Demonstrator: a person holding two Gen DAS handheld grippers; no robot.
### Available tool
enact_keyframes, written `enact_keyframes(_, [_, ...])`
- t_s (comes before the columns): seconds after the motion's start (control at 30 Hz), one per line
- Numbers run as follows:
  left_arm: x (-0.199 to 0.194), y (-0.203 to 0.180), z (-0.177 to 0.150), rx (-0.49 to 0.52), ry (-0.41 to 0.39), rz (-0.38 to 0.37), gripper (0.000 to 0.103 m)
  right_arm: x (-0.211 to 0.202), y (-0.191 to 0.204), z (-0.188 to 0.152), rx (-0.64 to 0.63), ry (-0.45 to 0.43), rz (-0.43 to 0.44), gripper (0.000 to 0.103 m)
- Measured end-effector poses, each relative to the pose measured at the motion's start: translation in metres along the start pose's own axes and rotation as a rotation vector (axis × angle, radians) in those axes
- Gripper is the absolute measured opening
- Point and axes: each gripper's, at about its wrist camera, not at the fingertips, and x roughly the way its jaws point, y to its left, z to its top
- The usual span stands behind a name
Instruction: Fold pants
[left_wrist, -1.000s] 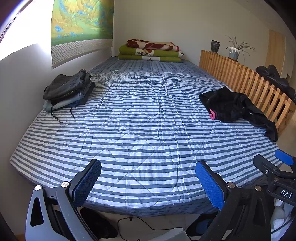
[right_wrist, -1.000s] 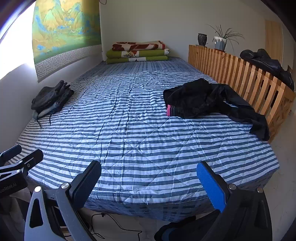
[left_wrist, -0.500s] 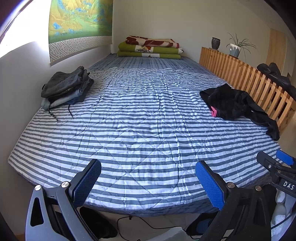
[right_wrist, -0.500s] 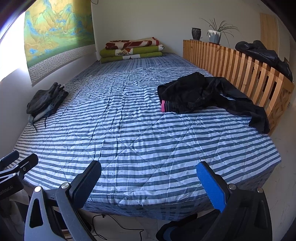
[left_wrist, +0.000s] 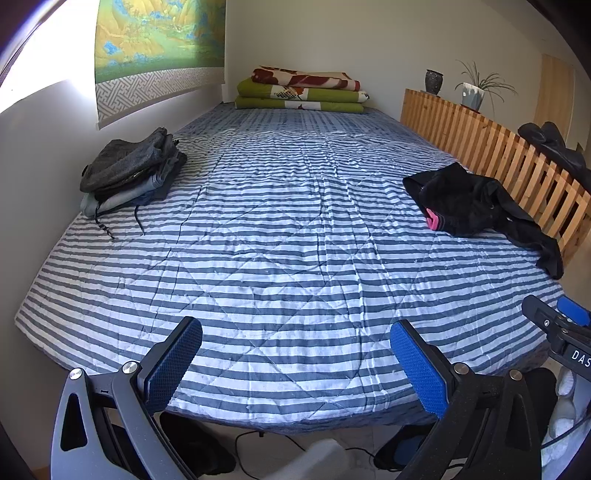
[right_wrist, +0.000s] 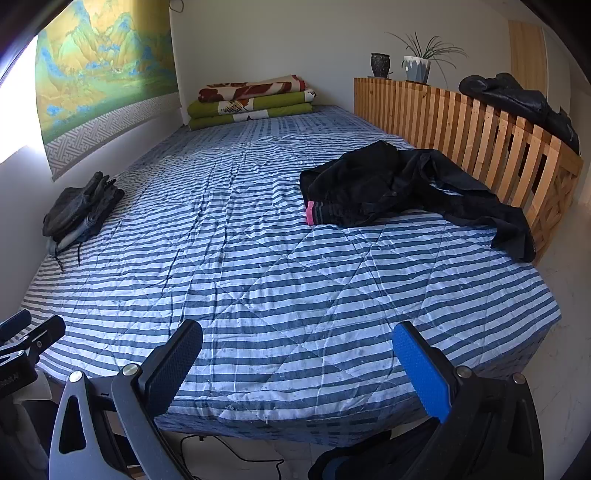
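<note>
While black pants (right_wrist: 399, 188) lie crumpled, untouched, folded stack (left_wrist: 129, 170) is prob. done; left gripper (left_wrist: 295, 358) & right gripper (right_wrist: 299, 362) gape wide, empty.

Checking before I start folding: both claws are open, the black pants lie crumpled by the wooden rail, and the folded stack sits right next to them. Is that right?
Not quite. The folded stack is not next to the black pants; it sits across the bed by the wall, as the right wrist view shows. The rest holds: both claws open, pants crumpled by the wooden rail.
</note>
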Motion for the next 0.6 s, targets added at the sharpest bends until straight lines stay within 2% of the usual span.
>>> enact_keyframes(0.6, [0.016, -0.013, 0.005, 0.038, 0.017, 0.002, 0.103, 0.012, -0.005, 0.006, -0.009, -0.008, -0.020, 0.101])
